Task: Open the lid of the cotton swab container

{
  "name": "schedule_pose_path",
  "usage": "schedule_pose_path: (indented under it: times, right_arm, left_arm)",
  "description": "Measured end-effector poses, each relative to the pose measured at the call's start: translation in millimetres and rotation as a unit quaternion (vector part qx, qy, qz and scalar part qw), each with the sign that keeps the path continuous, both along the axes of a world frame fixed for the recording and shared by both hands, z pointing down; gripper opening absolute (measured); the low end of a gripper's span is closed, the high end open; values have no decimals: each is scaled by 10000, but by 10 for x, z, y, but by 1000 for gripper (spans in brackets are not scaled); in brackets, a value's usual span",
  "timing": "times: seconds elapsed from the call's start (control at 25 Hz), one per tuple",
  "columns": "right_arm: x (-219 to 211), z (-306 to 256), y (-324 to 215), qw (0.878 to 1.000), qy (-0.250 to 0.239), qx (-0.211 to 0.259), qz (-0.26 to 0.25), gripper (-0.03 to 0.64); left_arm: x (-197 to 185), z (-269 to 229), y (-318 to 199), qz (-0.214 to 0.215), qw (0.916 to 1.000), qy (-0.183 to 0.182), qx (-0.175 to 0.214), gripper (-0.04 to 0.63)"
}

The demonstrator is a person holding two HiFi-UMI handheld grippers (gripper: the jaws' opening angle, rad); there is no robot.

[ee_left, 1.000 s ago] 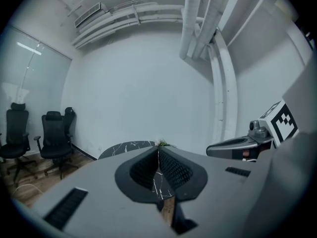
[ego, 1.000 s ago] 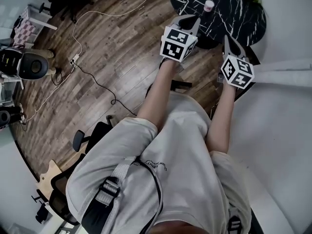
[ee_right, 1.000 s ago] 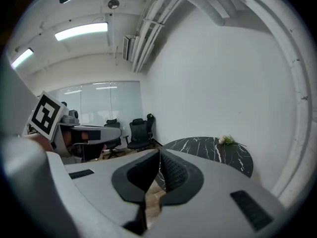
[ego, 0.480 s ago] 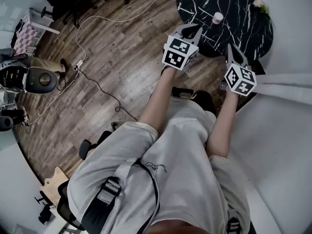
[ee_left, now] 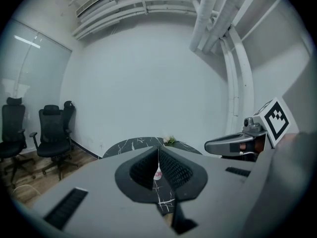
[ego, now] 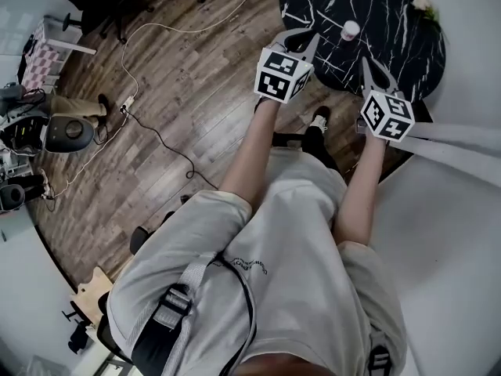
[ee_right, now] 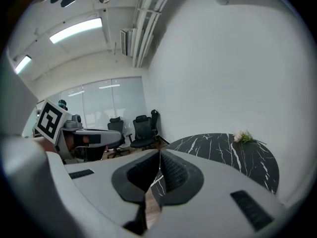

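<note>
The cotton swab container (ego: 350,30), small and white with a pink lid, stands on a round black marble table (ego: 391,22). My left gripper (ego: 300,39) is held at the table's near left edge, short of the container, shut and empty. In the left gripper view a sliver of the container (ee_left: 157,174) shows behind the shut left gripper (ee_left: 158,150). My right gripper (ego: 368,64) hovers over the table's near edge, below the container, also shut and empty. In the right gripper view the right gripper (ee_right: 159,153) points over the table (ee_right: 223,148).
A small bunch of flowers (ego: 423,5) lies at the table's far edge. A white wall (ego: 470,210) runs along the right. Cables and a power strip (ego: 125,104) lie on the wood floor at left, with office chairs (ee_right: 143,128) beyond.
The table and container have drawn closer to both grippers as the person stepped forward. Both grippers stay shut.
</note>
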State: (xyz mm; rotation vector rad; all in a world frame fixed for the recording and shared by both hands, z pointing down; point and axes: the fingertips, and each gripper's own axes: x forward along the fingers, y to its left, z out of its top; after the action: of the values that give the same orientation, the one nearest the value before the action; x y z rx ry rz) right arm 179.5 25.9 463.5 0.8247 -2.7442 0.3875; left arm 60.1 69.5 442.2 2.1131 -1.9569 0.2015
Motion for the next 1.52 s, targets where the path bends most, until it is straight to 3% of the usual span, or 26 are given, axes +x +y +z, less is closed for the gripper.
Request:
schedule_pose_path:
  times: [0.52,0.76,1.0,1.2,1.52]
  right_arm:
    - [-508,-165,-1318,9986,-82,105,-511,35]
    - [-573,22,-1930,9982,-100,-89,-592,35]
    - [-731,245,-2351,9961,-320,-545,-619,35]
    - [-786,523,-2486,9948,-120,-721,-714,35]
    - [-821,553,-2925,9972,-50,-648,-363,35]
  left_arm:
    - [-388,-88,-1235,-239,9994,-194,-149,23]
    - [-438,4,-1796,-339,9986,-280,-309,23]
    - [-597,111,-2082,-499,9960,-426,-612,23]
    - [-733,180,-2248,-738,9941,-373,-707,23]
    - [-935,209,-2617,-520,9963,-328,-607,23]
